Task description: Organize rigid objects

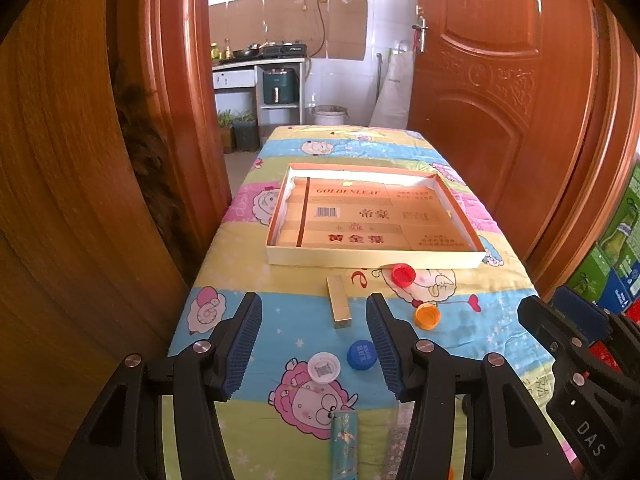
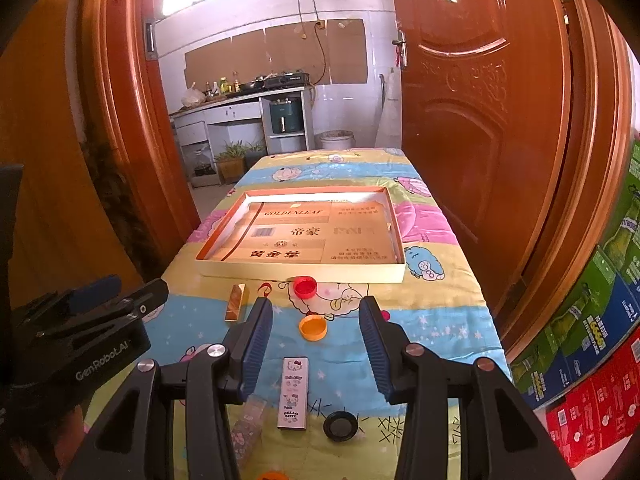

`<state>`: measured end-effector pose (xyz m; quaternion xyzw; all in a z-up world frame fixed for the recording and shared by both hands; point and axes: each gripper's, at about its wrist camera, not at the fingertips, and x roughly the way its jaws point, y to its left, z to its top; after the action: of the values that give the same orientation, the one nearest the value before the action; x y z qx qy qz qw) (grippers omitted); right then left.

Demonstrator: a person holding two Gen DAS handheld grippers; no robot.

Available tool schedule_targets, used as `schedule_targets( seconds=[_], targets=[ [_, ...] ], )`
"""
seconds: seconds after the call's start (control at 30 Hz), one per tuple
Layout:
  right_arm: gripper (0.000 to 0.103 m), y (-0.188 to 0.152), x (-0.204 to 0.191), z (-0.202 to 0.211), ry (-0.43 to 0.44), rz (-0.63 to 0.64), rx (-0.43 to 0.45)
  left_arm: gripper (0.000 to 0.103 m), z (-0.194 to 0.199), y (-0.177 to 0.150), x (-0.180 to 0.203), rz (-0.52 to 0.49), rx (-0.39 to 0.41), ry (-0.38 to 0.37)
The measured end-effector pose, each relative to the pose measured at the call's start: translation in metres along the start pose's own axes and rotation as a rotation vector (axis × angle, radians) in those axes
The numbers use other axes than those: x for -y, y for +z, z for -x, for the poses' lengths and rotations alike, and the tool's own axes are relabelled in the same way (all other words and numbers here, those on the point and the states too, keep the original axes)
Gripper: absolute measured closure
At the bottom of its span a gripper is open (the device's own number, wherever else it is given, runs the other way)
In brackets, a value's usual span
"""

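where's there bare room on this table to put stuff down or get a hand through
Most free: inside the shallow box, nothing loose in it, and the cloth beyond its far rim. Also the strip left of the gold block. Crowded: the near cloth with the red cap, orange cap, blue cap and white cap.

The teal box point(image 1: 344, 446) and an orange cap point(image 2: 273, 476) run off the bottom edges.
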<state>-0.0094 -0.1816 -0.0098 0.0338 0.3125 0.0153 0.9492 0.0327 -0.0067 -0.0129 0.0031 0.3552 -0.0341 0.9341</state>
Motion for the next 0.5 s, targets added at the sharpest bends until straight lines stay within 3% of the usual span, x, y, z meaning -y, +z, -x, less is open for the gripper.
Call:
schedule_targets(
  seconds=[0.37, 0.5],
  targets=[
    [0.058, -0.013, 0.009, -0.004, -0.005, -0.007, -0.001, 0.047, -0.011, -0.006, -0.006, 0.009, -0.008, -0.007],
    [0.058, -0.025, 0.014, -0.013, -0.004, -0.013, -0.042, 0.047, -0.021, -0.018, -0.015, 0.027, -0.029, -0.038]
  ],
)
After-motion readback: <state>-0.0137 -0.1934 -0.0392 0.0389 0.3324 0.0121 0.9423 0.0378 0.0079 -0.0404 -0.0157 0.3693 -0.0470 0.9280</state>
